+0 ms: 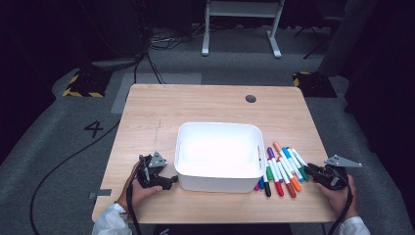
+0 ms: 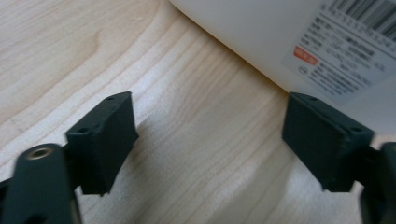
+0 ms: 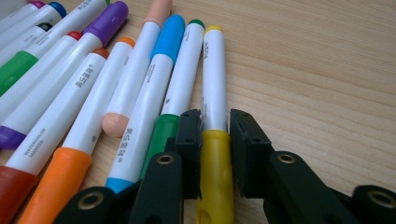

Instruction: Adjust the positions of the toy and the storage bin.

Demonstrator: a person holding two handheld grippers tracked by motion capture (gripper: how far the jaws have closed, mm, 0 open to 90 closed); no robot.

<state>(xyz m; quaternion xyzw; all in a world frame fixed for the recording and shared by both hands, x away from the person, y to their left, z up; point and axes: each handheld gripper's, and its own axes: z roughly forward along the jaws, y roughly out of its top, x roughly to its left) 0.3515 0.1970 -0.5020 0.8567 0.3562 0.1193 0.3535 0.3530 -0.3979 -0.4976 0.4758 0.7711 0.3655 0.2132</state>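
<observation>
A white rectangular bin (image 1: 218, 125) stands in the middle of the wooden table (image 1: 161, 107); its inside looks bare. Right of it lies a row of several colour-capped white markers (image 1: 280, 171). My right gripper (image 1: 310, 171) comes in from the row's near right end. In the right gripper view its jaws (image 3: 215, 122) press both sides of the yellow marker (image 3: 214, 79), which lies flat at the row's outer edge. My left gripper (image 1: 169, 182) rests at the bin's near left corner. It (image 2: 208, 107) stands open over bare wood, with the bin's labelled wall (image 2: 261, 42) just beyond.
A dark round hole (image 1: 250, 98) sits in the tabletop at the far right. Beyond the table are grey floor, black cables (image 1: 147, 54) and a white frame (image 1: 242, 24). Bare wood stretches left of and behind the bin.
</observation>
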